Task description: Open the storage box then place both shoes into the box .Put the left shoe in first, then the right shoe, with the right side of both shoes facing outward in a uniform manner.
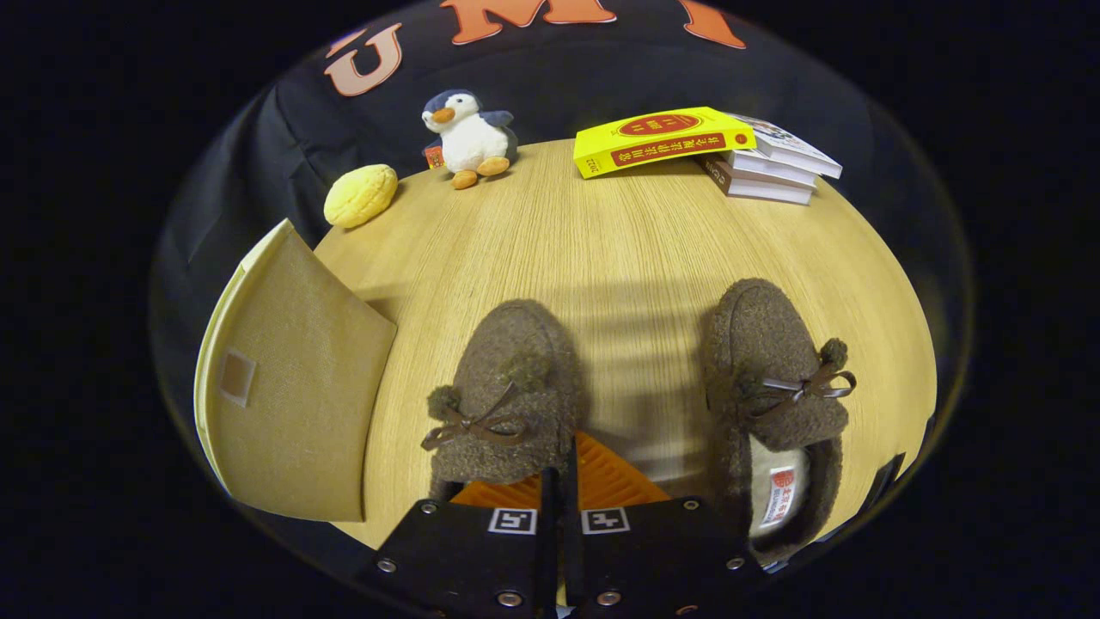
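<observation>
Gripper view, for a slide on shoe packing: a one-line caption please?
Shut claw beside the left slipper, right slipper apart on the wooden table, beige storage box alongside.

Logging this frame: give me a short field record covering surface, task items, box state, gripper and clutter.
surface: light wooden table
shoes: two brown fuzzy slippers with bows, one just ahead of the fingers, the other further right, both on the table
box: beige fabric storage box left of the slippers, flap appears closed
gripper: gripper fingers close together, nothing visibly held
clutter: penguin plush toy, yellow round bun-shaped object, stack of books with a yellow one on top, all at the far edge
</observation>
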Motion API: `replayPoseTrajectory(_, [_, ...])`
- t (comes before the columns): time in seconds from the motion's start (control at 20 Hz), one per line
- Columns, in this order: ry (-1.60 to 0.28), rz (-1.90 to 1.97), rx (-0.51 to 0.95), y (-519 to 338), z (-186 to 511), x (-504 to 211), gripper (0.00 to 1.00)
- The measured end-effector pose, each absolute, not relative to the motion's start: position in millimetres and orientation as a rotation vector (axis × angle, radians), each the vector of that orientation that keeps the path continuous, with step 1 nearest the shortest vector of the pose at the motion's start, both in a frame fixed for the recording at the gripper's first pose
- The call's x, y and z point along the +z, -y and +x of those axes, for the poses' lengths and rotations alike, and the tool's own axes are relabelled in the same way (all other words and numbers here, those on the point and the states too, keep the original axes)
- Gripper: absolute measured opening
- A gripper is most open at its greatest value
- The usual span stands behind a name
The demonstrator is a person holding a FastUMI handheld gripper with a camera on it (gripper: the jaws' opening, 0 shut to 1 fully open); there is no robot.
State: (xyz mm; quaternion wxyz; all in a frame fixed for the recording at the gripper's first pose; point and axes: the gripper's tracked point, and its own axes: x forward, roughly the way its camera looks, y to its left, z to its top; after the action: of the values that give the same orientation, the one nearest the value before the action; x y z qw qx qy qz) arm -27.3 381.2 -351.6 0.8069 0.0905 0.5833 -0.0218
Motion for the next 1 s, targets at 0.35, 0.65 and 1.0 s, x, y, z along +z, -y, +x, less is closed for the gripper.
replayPoseTrajectory(0.35, [-1.171, 0.223, -0.033, -413, 3, -279, 0.04])
replayPoseTrajectory(0.65, [-1.101, 0.3, 0.047, -482, 38, -235, 0.04])
replayPoseTrajectory(1.0, [-1.214, 0.324, 0.126, -572, 36, -238, 0.04])
